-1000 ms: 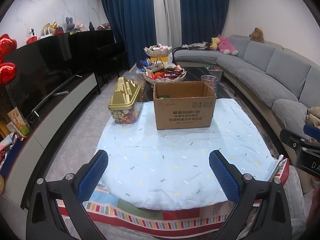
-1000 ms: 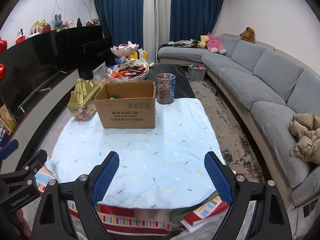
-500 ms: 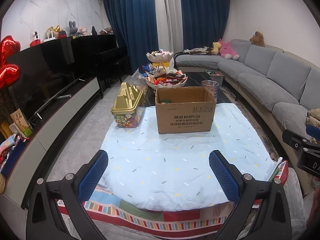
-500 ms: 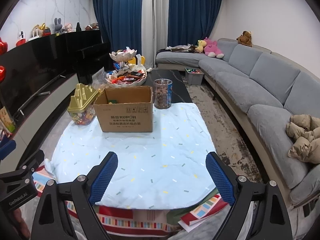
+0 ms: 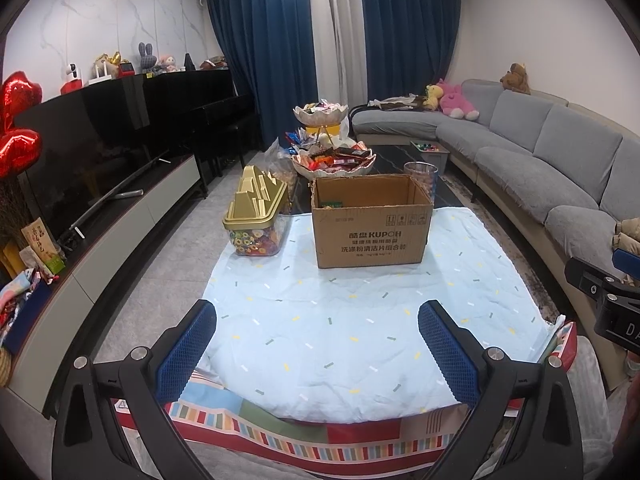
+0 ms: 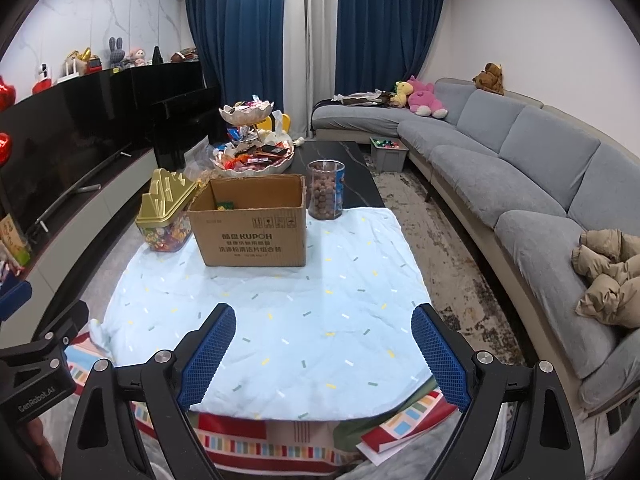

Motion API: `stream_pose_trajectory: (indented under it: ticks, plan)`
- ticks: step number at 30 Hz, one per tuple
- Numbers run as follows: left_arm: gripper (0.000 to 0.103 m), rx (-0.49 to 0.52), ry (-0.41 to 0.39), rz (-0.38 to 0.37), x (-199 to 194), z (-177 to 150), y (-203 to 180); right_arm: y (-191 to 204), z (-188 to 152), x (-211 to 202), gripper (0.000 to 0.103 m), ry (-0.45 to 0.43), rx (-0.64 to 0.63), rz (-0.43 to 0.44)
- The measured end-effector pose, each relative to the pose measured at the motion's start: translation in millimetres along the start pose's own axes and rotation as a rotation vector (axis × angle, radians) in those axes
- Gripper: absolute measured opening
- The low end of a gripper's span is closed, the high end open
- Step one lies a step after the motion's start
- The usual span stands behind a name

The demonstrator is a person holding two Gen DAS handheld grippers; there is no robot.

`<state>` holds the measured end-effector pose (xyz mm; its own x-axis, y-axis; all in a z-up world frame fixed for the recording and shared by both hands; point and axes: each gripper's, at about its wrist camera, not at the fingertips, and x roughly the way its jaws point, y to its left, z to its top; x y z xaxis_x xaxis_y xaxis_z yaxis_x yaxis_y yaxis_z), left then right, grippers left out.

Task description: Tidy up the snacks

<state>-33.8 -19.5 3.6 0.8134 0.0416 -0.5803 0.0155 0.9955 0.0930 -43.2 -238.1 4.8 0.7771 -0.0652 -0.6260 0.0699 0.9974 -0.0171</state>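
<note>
An open cardboard box point(image 5: 372, 224) point(image 6: 250, 222) stands on a pale blue cloth point(image 5: 360, 320) point(image 6: 280, 320) over the low table. Left of it sits a clear candy jar with a gold lid point(image 5: 256, 216) point(image 6: 166, 212). A clear jar of brown balls point(image 6: 325, 190) point(image 5: 420, 172) stands behind the box's right side. Beyond, a two-tier shell dish of wrapped snacks point(image 5: 334, 158) point(image 6: 252, 160) rests on the dark tabletop. My left gripper point(image 5: 316, 352) and right gripper point(image 6: 324, 354) hover open over the cloth's near edge, nothing between their blue pads.
A grey sofa point(image 6: 520, 168) curves along the right, with a beige jacket point(image 6: 608, 276) on it. A black TV and low cabinet point(image 5: 100, 168) line the left wall. A striped cloth point(image 5: 320, 440) hangs at the table's near edge. A grey toy bin point(image 6: 388, 154) sits on the floor.
Both views have tilted up and pulled back a little, so the box and jars sit slightly smaller and farther. Both grippers stay open and empty.
</note>
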Motion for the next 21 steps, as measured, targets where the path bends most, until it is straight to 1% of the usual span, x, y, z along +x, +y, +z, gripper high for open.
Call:
stream_pose_trajectory:
  ticks: [21]
  plan:
    - [0.103, 0.002, -0.003, -0.004, -1.0, 0.6, -1.6, -4.2, 4.2, -2.4, 0.091, -0.005, 0.005, -0.001]
